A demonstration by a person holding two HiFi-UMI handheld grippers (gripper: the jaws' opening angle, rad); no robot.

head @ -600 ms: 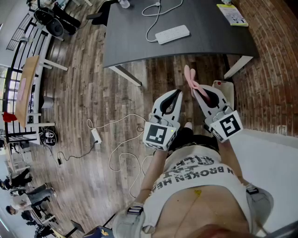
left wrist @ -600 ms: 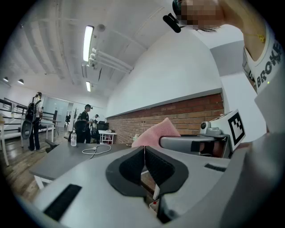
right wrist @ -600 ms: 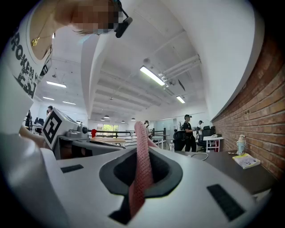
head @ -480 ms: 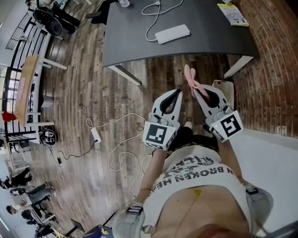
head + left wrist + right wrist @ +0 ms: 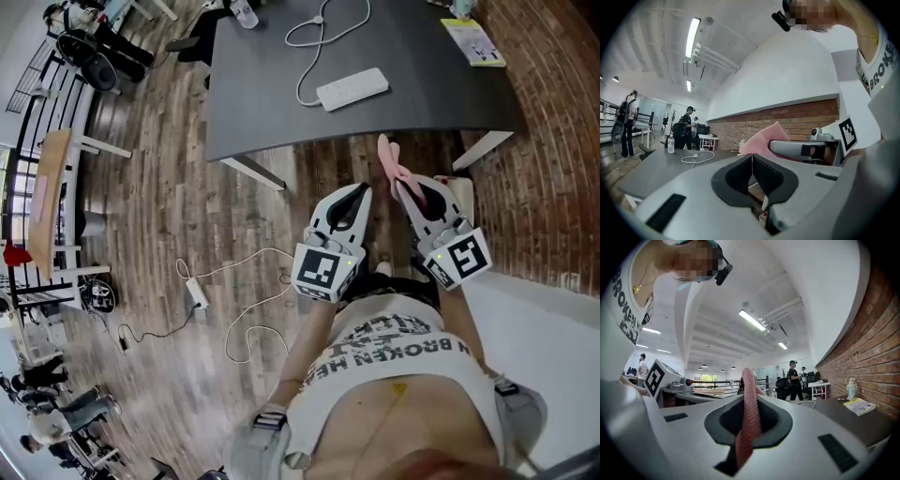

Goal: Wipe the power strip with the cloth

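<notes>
A white power strip (image 5: 352,89) with a looped white cord lies on the dark grey table (image 5: 281,112), seen in the head view. Both grippers hang in front of the person's body, short of the table's near edge. My right gripper (image 5: 405,186) is shut on a pink cloth (image 5: 390,165), which sticks up past its tips; the right gripper view shows the cloth (image 5: 749,413) pinched between the jaws. My left gripper (image 5: 354,199) is shut with nothing in it, its pads together in the left gripper view (image 5: 752,165). There the cloth (image 5: 764,142) shows to the right.
Another power strip (image 5: 196,293) with trailing cables lies on the wooden floor at the left. A yellow booklet (image 5: 477,39) sits on the table's far right. A brick wall (image 5: 553,141) runs along the right. People stand far off by other desks (image 5: 689,124).
The table and power strip sit slightly lower in the head view, and both grippers have shifted a little down and right with it. The grips are unchanged.
</notes>
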